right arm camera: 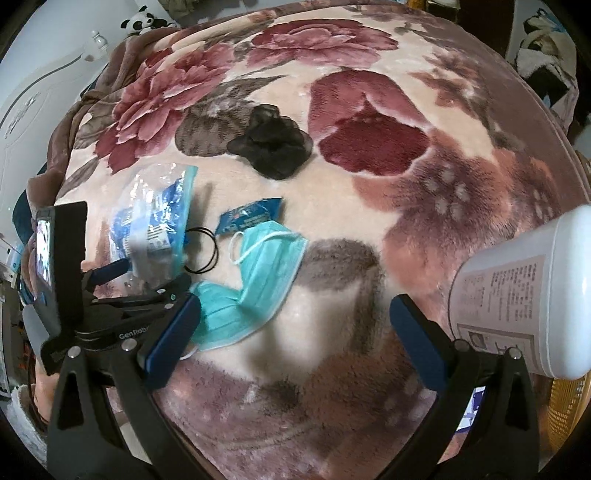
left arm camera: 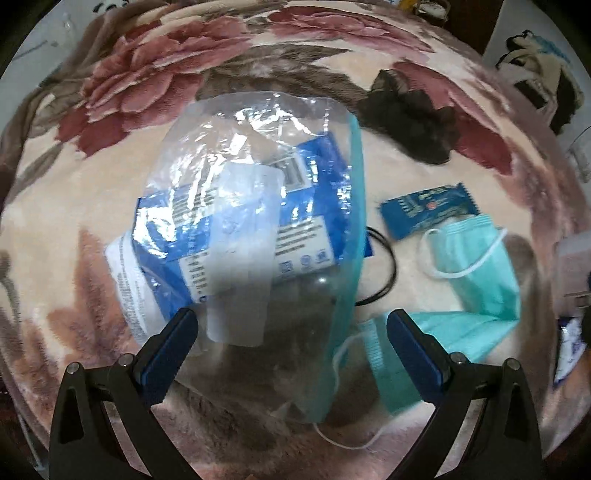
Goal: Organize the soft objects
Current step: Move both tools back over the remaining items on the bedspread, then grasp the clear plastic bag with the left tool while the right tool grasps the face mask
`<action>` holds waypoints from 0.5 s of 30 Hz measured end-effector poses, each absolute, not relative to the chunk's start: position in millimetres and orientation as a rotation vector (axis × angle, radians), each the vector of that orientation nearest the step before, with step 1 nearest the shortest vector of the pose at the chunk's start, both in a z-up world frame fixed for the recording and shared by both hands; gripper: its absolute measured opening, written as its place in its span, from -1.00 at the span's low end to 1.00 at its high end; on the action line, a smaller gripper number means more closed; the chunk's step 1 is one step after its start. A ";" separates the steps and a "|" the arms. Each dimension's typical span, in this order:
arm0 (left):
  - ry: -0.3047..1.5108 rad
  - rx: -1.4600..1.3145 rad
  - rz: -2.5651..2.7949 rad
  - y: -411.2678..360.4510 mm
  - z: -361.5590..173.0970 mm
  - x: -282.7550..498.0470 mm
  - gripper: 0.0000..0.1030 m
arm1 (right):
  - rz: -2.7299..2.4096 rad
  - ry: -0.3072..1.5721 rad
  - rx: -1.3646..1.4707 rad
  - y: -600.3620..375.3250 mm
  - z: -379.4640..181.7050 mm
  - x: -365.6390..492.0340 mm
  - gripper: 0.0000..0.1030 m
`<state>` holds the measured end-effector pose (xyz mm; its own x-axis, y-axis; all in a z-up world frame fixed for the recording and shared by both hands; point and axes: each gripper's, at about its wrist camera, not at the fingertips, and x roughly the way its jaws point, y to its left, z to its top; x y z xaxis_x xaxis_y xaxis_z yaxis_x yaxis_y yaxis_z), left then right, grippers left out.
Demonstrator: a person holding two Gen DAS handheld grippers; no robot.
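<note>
A clear zip bag with a teal seal (left arm camera: 255, 206) lies on the floral blanket and holds a blue-and-white packet; it also shows in the right wrist view (right arm camera: 155, 221). My left gripper (left arm camera: 291, 332) is open, its fingers either side of the bag's near end. Green face masks (left arm camera: 476, 266) (right arm camera: 258, 273) lie right of the bag. A small blue sachet (left arm camera: 428, 210) (right arm camera: 247, 218), black hair ties (right arm camera: 201, 251) and a black mesh scrunchie (left arm camera: 410, 118) (right arm camera: 273, 144) lie beyond. My right gripper (right arm camera: 295, 321) is open and empty above the blanket, right of the masks.
A white plastic canister with a printed label (right arm camera: 528, 291) stands at the right, close to my right gripper's finger. The floral blanket (right arm camera: 369, 184) covers the whole surface. A panda toy (right arm camera: 142, 22) sits far back left.
</note>
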<state>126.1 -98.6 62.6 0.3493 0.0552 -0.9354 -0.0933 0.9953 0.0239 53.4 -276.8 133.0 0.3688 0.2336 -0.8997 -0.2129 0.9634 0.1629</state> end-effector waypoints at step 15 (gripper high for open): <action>1.162 -0.082 0.113 -74.2 60.7 123.0 0.70 | 0.302 1.187 0.036 -276.8 120.6 52.5 1.00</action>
